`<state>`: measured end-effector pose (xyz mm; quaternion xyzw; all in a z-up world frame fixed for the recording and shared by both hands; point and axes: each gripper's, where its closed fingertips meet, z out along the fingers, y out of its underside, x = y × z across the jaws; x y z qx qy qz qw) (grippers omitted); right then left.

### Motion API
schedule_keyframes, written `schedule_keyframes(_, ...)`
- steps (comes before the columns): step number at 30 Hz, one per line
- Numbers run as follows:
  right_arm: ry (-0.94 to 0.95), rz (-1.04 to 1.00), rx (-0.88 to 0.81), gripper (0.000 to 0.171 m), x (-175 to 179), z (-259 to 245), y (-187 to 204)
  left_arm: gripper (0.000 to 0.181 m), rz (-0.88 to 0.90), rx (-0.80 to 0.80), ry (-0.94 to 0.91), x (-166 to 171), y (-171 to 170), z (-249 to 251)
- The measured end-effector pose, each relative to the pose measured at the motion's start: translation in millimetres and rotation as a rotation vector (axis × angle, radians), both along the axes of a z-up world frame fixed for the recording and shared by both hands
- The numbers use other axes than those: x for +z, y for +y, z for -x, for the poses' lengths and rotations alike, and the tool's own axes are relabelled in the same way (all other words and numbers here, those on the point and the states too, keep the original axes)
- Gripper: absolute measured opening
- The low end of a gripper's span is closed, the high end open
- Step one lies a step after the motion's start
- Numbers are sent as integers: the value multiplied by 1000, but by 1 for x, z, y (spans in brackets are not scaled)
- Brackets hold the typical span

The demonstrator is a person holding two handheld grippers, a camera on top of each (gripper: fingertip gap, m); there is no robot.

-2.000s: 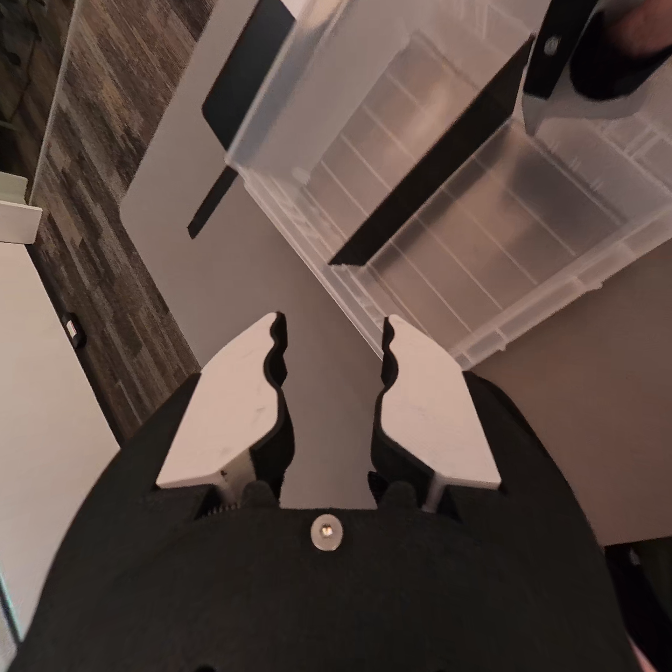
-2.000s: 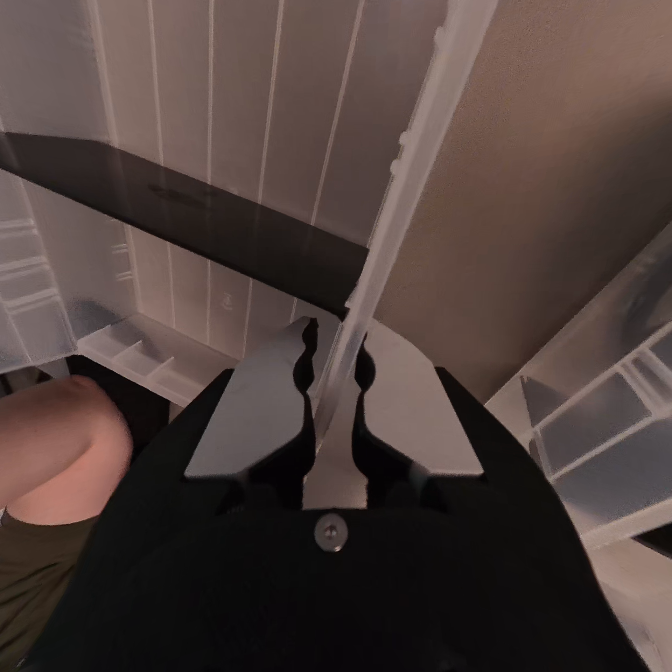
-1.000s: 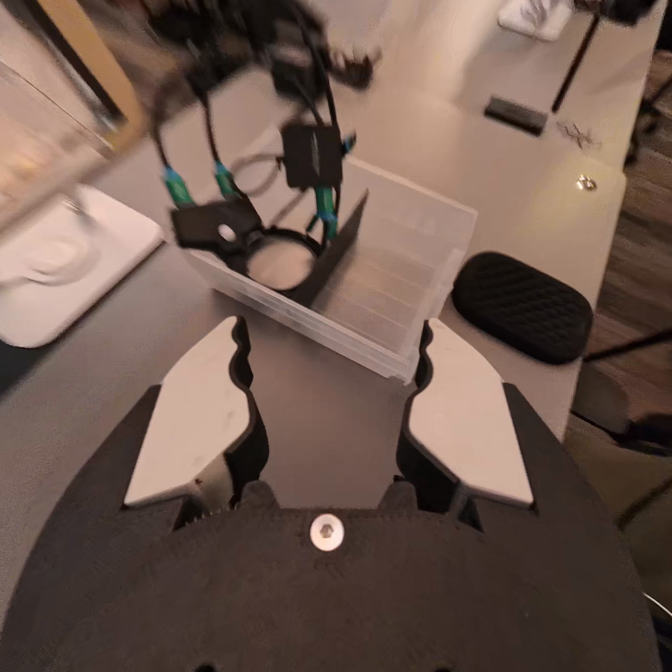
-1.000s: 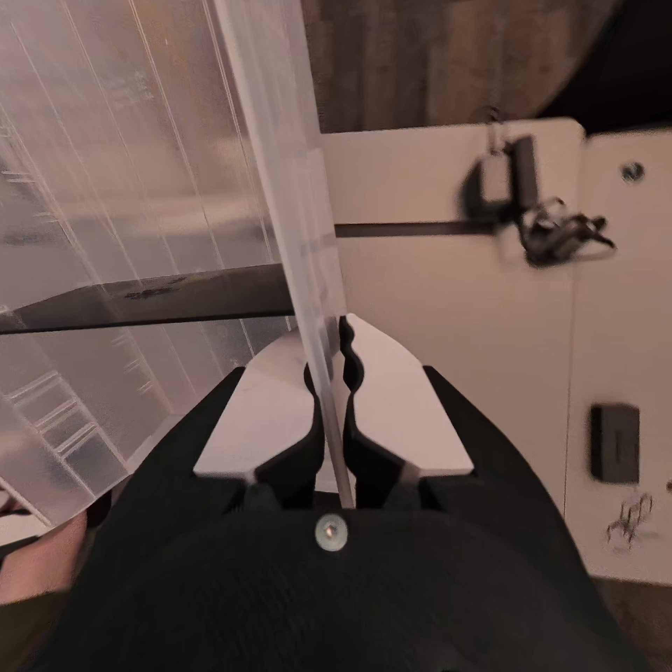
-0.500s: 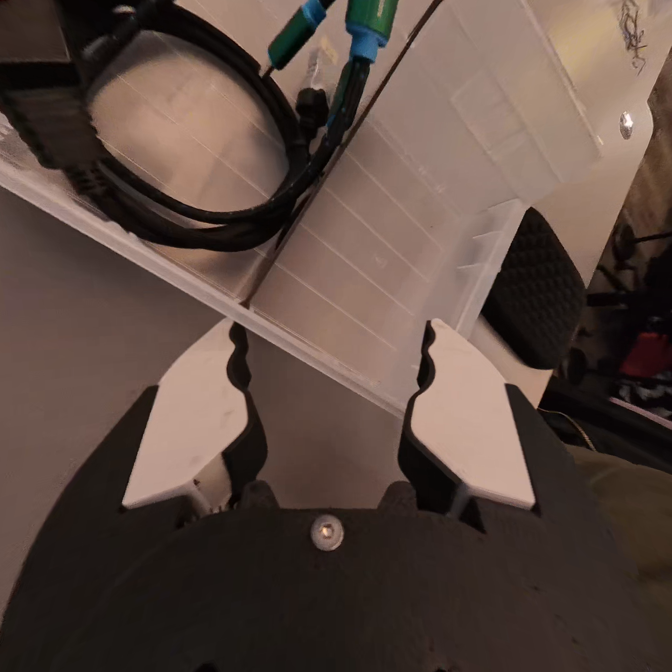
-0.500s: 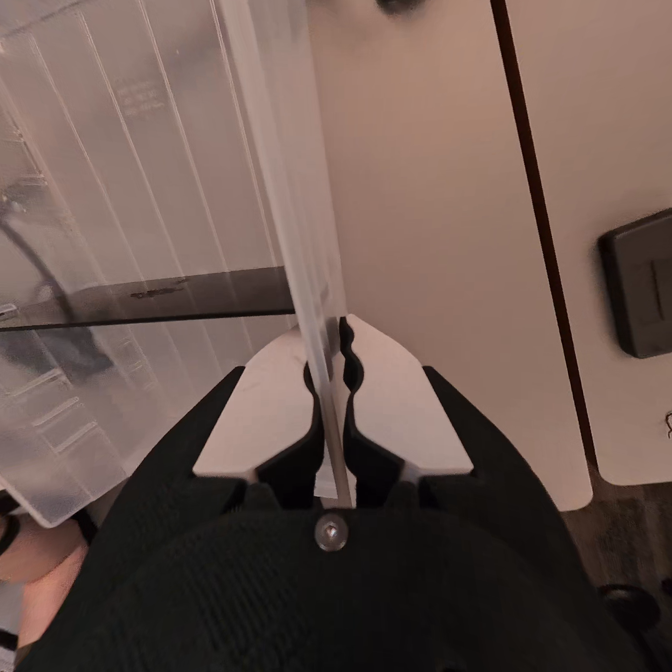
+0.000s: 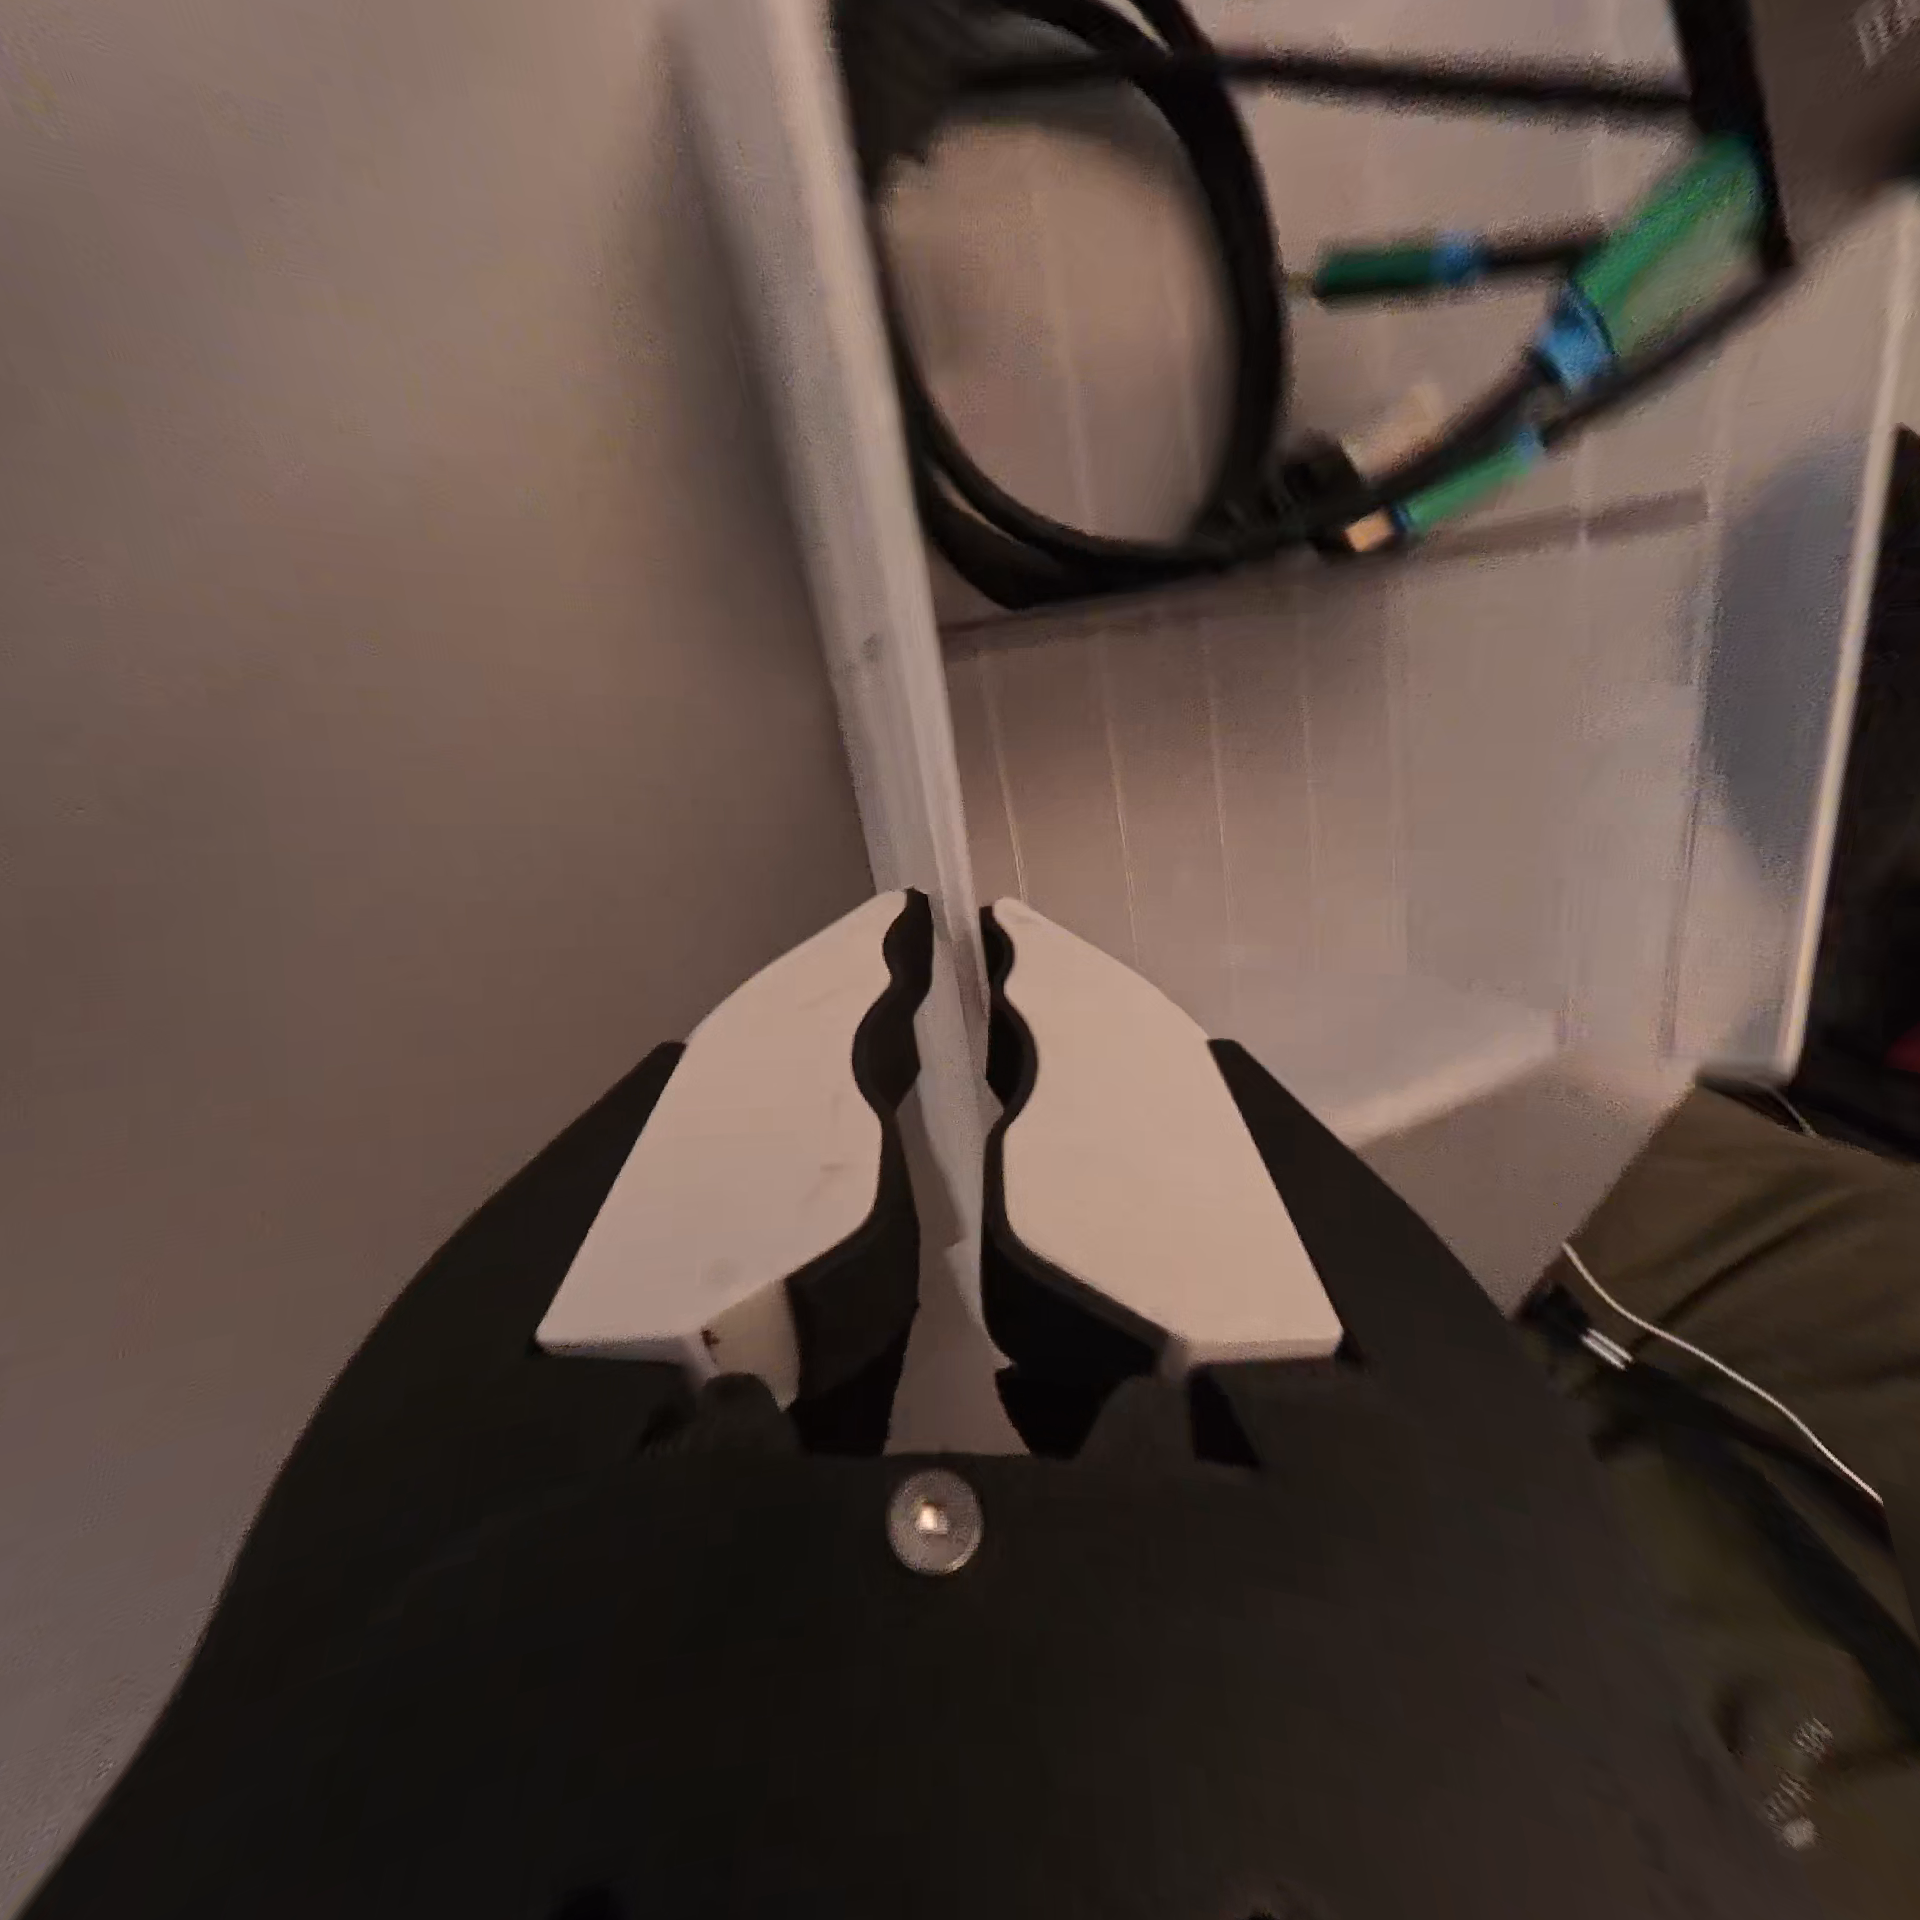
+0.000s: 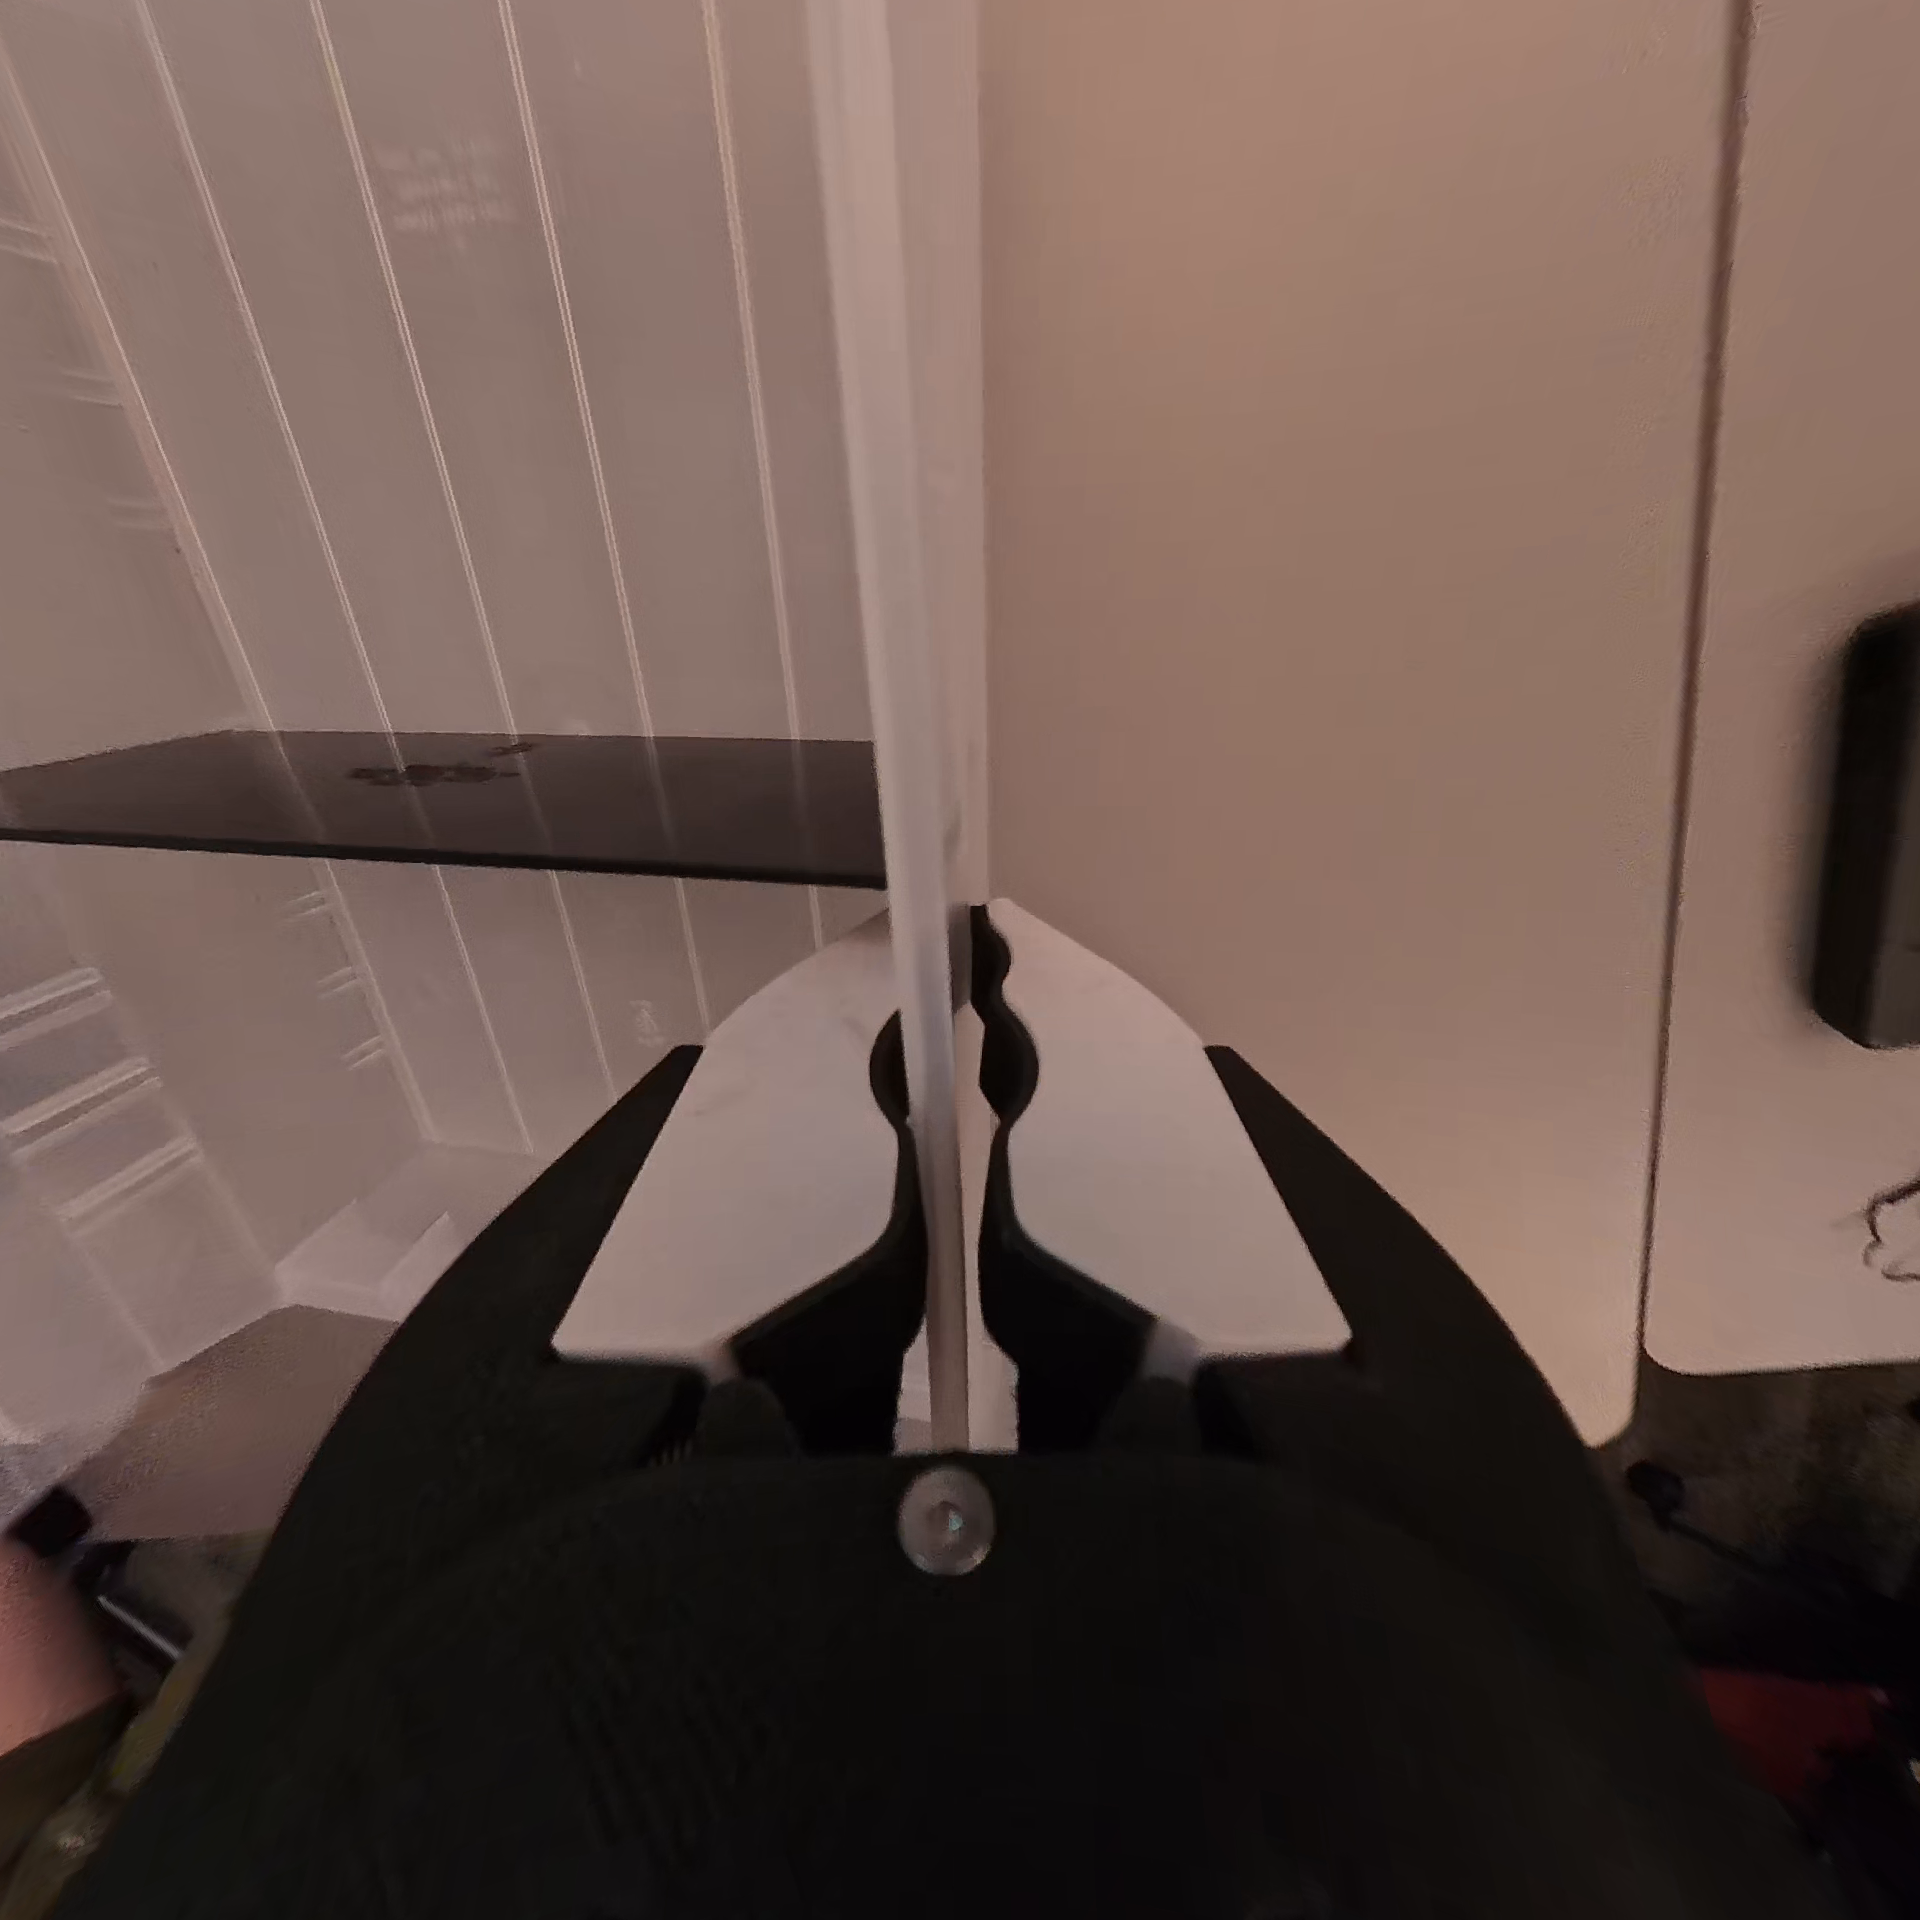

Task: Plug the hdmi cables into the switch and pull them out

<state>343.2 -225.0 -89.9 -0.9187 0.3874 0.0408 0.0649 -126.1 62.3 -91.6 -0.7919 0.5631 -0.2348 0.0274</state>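
Note:
A clear plastic bin (image 7: 1351,831) holds coiled black HDMI cables (image 7: 1247,343) with green and blue plugs (image 7: 1475,499) in its far compartment. A dark divider (image 8: 468,800) splits the bin. My left gripper (image 7: 951,914) is shut on the bin's wall (image 7: 894,727). My right gripper (image 8: 940,935) is shut on the bin's opposite wall (image 8: 904,520). The switch does not show clearly; a dark boxy shape (image 7: 1849,62) sits at the top right edge of the left wrist view.
The bin rests on a pale table (image 8: 1351,520). A dark flat device (image 8: 1870,831) lies on the neighbouring table top at the right. A person's olive trouser leg (image 7: 1714,1247) is close on the right of the left gripper.
My left gripper was open near the bin; it has moved onto the bin's wall and shut on it. My right gripper stays shut on the other wall. The bin has turned.

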Motion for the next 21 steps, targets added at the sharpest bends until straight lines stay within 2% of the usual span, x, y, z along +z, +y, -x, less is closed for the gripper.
schedule_keyframes(5, 79, -41, 76, 6, -22, 29, 20, 12, -31, 210, 11, 3, 71, 75)
schedule_keyframes(9, 105, -6, 160, 6, -43, 46, 23, 11, 56, 379, -22, 7, 96, 154)
schedule_keyframes(13, 84, -27, 173, 6, -51, 52, 25, 12, 76, 654, -65, 6, 125, 231)
schedule_keyframes(17, 70, -29, 221, 7, -51, 66, 22, 13, 94, 863, -96, 7, 137, 283)
schedule_keyframes(21, 65, -12, 293, 8, -51, 81, 18, 14, 153, 880, -101, 7, 124, 297)
